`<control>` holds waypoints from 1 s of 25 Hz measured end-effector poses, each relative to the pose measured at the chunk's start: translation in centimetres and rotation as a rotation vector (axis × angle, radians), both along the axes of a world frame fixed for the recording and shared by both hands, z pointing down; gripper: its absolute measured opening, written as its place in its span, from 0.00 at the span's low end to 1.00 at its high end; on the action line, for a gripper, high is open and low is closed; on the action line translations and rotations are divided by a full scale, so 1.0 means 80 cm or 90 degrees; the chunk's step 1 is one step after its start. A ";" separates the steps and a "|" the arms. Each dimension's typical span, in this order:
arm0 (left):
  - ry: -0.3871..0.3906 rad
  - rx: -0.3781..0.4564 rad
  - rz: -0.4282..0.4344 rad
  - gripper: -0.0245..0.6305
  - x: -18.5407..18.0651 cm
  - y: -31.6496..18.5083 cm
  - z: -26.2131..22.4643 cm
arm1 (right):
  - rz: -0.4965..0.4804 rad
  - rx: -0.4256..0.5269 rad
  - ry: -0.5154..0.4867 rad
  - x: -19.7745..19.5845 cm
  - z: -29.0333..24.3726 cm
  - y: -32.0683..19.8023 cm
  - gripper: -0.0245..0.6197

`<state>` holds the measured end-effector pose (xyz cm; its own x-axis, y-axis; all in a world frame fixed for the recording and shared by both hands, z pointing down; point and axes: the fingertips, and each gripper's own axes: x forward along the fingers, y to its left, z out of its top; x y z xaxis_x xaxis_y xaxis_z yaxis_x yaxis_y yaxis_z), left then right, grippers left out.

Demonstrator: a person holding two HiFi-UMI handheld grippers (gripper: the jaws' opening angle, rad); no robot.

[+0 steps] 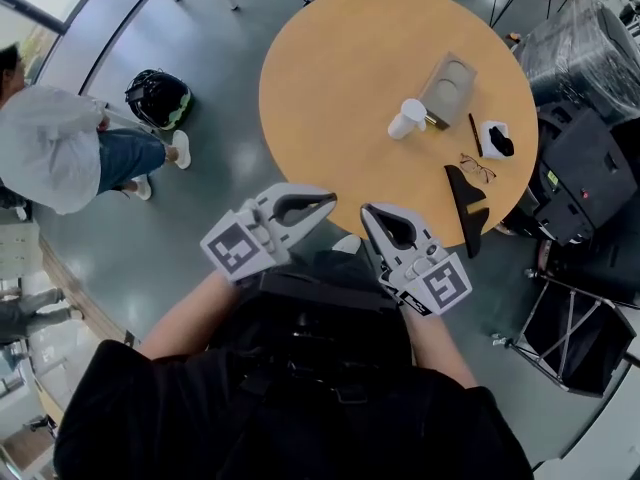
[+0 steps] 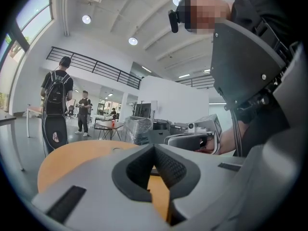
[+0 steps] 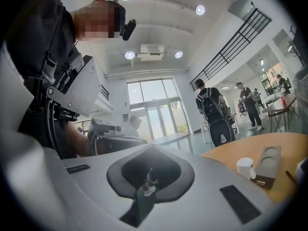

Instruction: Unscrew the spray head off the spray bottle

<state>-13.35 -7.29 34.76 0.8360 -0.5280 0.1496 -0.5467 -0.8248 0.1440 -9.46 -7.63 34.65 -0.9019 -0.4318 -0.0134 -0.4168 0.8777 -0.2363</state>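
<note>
A small white spray bottle stands near the middle of the round wooden table, next to a grey tray. The right gripper view shows the bottle far off at the right. Both grippers hover side by side over the table's near edge, well short of the bottle. My left gripper is shut with nothing in it, its jaws meeting at the tip. My right gripper is shut and empty too. Each gripper view catches the other gripper beside it.
Glasses, a pen, a black wedge-shaped object and a white-and-black item lie on the table's right side. A person sits on the floor at left near a black bag. Black equipment cases stand at right.
</note>
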 end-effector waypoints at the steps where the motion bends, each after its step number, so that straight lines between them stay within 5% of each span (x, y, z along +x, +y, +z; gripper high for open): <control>1: -0.003 0.000 0.001 0.07 0.008 -0.007 0.001 | 0.002 0.000 -0.001 0.008 0.001 -0.006 0.05; 11: -0.014 -0.032 0.039 0.07 0.042 -0.065 0.023 | 0.051 -0.031 0.002 0.049 0.027 -0.066 0.05; 25: 0.004 -0.019 0.186 0.07 0.031 -0.194 0.047 | 0.216 -0.062 0.044 0.038 0.053 -0.172 0.05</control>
